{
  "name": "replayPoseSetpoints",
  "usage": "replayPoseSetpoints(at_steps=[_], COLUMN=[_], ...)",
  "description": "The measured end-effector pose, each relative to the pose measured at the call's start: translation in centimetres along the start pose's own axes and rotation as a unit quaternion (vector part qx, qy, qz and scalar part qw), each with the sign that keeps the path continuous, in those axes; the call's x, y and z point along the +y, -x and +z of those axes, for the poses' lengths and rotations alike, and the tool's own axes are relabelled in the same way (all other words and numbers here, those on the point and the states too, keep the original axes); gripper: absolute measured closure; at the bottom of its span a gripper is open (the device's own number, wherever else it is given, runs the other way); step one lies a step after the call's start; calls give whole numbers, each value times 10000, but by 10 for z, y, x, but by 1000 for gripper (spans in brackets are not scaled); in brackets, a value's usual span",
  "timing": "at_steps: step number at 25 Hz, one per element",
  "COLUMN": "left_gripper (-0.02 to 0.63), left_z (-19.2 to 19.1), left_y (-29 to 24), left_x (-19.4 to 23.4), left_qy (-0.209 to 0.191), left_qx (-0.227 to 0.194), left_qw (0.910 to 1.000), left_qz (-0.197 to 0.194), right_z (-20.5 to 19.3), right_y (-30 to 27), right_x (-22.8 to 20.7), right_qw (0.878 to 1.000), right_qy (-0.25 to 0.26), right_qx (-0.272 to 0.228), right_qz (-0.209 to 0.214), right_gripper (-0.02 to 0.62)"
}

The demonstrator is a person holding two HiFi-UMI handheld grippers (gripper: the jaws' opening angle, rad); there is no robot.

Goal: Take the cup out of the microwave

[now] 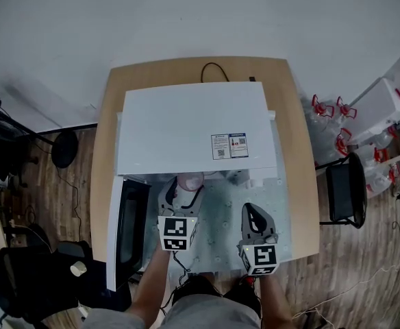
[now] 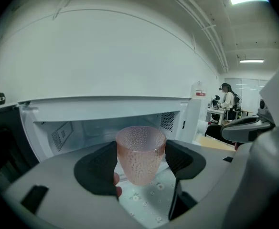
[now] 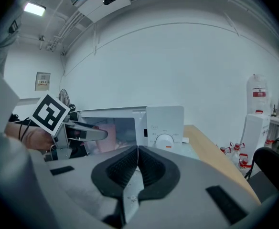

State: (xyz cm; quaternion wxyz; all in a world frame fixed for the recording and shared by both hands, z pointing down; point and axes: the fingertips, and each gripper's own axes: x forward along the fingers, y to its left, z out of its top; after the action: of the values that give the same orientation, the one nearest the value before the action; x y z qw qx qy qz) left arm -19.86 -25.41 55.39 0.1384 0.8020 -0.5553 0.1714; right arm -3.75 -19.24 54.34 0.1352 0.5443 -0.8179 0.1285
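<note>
A pink, dimpled, see-through cup (image 2: pixel 140 153) is clamped upright between the dark pads of my left gripper (image 2: pixel 142 162), just in front of the open white microwave (image 1: pixel 193 125). In the head view the cup (image 1: pixel 190 182) shows at the cavity's mouth, with the left gripper (image 1: pixel 180 204) shut round it. The microwave door (image 1: pixel 126 228) hangs open to the left. My right gripper (image 1: pixel 253 219) hovers over the flowered cloth to the right, its jaws shut on nothing (image 3: pixel 136 168). From the right gripper view the cup (image 3: pixel 110 132) is a pink blur behind the left gripper.
The microwave stands on a wooden table (image 1: pixel 303 177) spread with a pale flowered cloth (image 1: pixel 220 211). Its dial panel (image 3: pixel 164 127) is on the right. A black chair (image 1: pixel 344 190) and water bottles (image 1: pixel 327 118) stand to the right, more chairs at the left.
</note>
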Motion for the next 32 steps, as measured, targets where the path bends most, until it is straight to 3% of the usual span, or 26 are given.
replayPoseSetpoints(at_steps=[14,32], left_gripper=[273,273], left_z=[-10,-26], left_y=[31,31], left_x=[-58,-166], left_qy=[-117,-434], left_qx=[-64,-15], left_qw=[9993,9913], left_qz=[-342,-1244], right_z=[-8,-36], right_y=[50,121], right_x=[-18,-70], right_qw=[9996,9951], right_qy=[-18,-266], right_qx=[-147,-136], right_qz=[-243,-940], right_gripper=[575,575])
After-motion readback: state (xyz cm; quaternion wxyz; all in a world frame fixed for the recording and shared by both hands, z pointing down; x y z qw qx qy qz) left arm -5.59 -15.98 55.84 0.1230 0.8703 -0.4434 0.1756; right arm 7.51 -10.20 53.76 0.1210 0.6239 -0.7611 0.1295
